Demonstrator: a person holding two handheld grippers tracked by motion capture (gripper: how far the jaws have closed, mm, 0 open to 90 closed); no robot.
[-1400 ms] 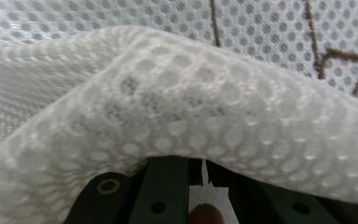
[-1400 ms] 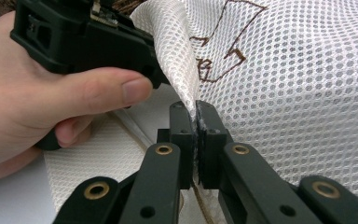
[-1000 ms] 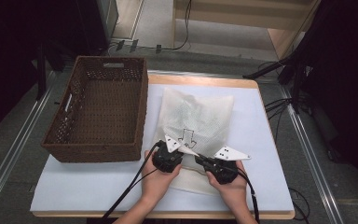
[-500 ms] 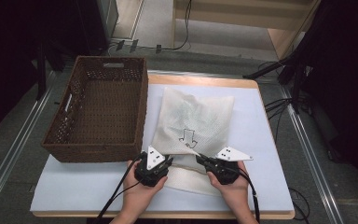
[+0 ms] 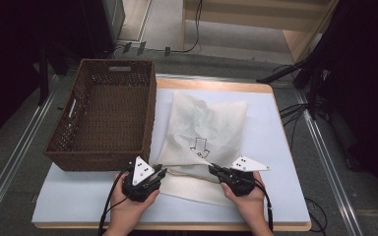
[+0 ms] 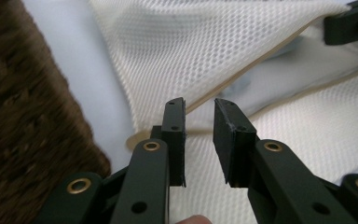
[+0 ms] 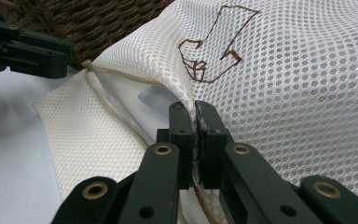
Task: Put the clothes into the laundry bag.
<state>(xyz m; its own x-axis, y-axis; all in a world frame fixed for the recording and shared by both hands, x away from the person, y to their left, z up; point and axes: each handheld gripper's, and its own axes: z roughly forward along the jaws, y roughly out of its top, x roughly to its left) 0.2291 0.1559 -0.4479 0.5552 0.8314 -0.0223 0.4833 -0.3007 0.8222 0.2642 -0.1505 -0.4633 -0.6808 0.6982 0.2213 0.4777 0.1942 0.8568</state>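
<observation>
A white mesh bag [image 5: 206, 128] with a brown arrow print [image 5: 199, 146] lies flat on the table, its open end toward me. My right gripper [image 5: 212, 169] is shut on the lifted upper edge of that opening [image 7: 186, 88], the mesh pinched between its pads [image 7: 196, 109]. My left gripper [image 5: 162, 172] sits at the bag's near left corner. Its jaws [image 6: 199, 105] have just been opening and stand apart, with nothing between the pads. The bag's hem [image 6: 242, 77] lies just beyond them. The mouth gapes slightly between the two layers.
A brown wicker basket [image 5: 103, 113] stands at the left, close to the bag and to my left gripper [image 7: 28, 46]. A pale sheet [image 5: 275, 142] covers the wooden tabletop. Cables trail from both grippers toward the near edge.
My left gripper has moved left and toward me, away from the right gripper, to the bag's left corner, and its jaws have parted a little. The right gripper has kept its hold and place.
</observation>
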